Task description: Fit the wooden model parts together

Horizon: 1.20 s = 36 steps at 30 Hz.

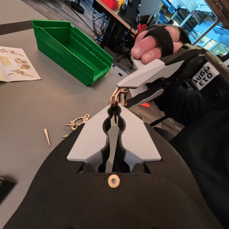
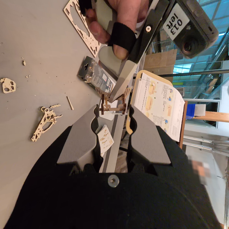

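You've got two grippers [image 1: 113, 105] [image 2: 113, 109], one green bin [image 1: 69, 49] and one dark box [image 2: 96, 76]. Two instruction sheets [image 1: 16, 64] [image 2: 159, 106], one punched-out wooden sheet [image 2: 79, 24].

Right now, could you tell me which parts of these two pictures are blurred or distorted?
Left wrist view: the hand and right gripper are soft; the green bin looks bowed by the wide lens. Right wrist view: the wooden assembly is slightly blurred; the loose frame piece is sharp.

Pale wooden frame [image 2: 112, 105] airborne, flat part [image 2: 44, 122] on table
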{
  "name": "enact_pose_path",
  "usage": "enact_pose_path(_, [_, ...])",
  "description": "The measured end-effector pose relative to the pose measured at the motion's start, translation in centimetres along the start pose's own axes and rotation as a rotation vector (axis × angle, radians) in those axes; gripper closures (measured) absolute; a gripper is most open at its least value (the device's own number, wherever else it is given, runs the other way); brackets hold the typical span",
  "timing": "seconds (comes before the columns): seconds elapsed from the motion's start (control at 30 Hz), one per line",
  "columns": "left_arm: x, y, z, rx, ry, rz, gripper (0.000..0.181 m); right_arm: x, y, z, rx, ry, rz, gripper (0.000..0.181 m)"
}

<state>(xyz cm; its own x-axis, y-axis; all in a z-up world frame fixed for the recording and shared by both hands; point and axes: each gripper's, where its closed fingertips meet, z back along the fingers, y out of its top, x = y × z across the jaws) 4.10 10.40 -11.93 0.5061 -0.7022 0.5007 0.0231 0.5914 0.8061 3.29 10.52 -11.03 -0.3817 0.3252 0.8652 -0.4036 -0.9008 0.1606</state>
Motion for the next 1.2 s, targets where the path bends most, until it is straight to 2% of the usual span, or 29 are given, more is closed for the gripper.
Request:
enact_pose_path(0.23, [-0.1, -0.6, -0.5, -0.029, 0.004, 0.001, 0.18, -0.9, 0.1, -0.1, -0.013, 0.049, 0.028, 0.147])
enact_pose_path(0.47, [-0.5, -0.4, -0.4, -0.013, 0.012, 0.014, 0.18, -0.8, -0.2, -0.4, -0.021, 0.03, -0.022, 0.147])
enact_pose_path(0.53, [-0.5, -0.2, -0.4, -0.007, 0.014, 0.012, 0.18, -0.5, -0.2, -0.3, -0.003, 0.012, -0.068, 0.143])
enact_pose_path(0.63, [-0.4, -0.3, -0.6, -0.016, 0.012, 0.007, 0.18, 0.0, -0.2, 0.1, 0.018, -0.002, -0.12, 0.126])
enact_pose_path(0.8, [-0.3, 0.0, -0.7, -0.012, 0.01, 0.0, 0.18, -0.4, -0.2, 0.3, 0.017, 0.023, -0.112, 0.146])
enact_pose_path(1.2, [-0.3, -0.1, -1.2, -0.01, 0.004, 0.015, 0.18, -0.8, -0.8, 0.5, -0.036, 0.043, -0.112, 0.148])
